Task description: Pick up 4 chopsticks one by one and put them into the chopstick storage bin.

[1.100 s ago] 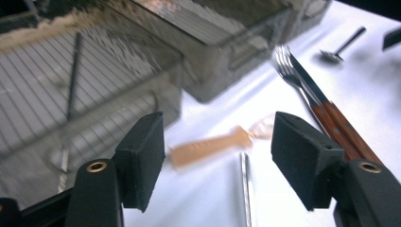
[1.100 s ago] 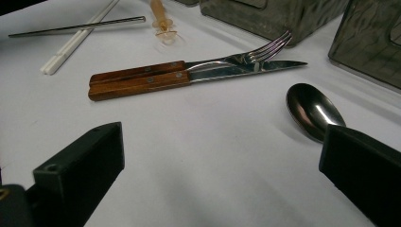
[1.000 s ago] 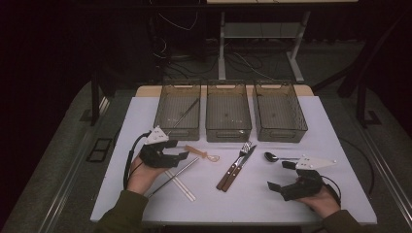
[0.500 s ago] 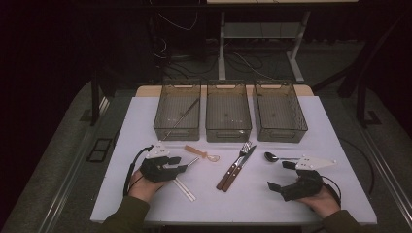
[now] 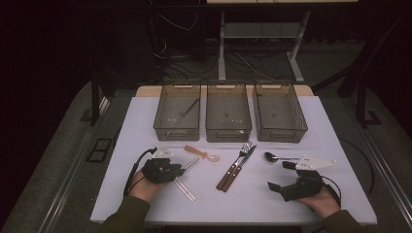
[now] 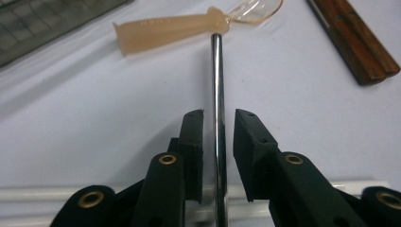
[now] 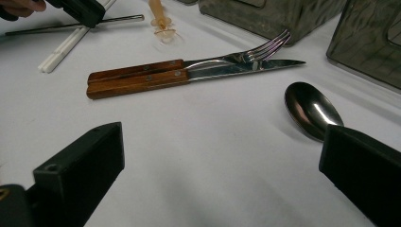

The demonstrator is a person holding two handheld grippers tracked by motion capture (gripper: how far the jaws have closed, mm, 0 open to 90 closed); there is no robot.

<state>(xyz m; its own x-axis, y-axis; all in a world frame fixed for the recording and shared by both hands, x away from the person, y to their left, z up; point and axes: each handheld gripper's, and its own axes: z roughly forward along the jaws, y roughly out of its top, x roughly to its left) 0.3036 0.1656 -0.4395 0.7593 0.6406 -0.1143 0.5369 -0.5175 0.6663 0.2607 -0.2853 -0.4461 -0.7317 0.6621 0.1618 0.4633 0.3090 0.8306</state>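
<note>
Left gripper [image 6: 218, 118] is lowered over a metal chopstick [image 6: 217, 85] on the white table [image 5: 311, 141]. Jaws have just been closing; the rod is seen between the pads with slim gaps, not yet pinched. Its tip is touching a beige plastic spoon [image 6: 179, 27]. White chopsticks [image 5: 184, 189] are crossed beneath. Right gripper [image 7: 222, 156] is held wide open, near a steel spoon [image 7: 312, 109].

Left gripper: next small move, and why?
Probably finish closing. The left gripper has just been closing, and the metal chopstick lies between its jaws with slim gaps either side, so it looks unclamped. Then lift it off the white chopsticks.
</note>
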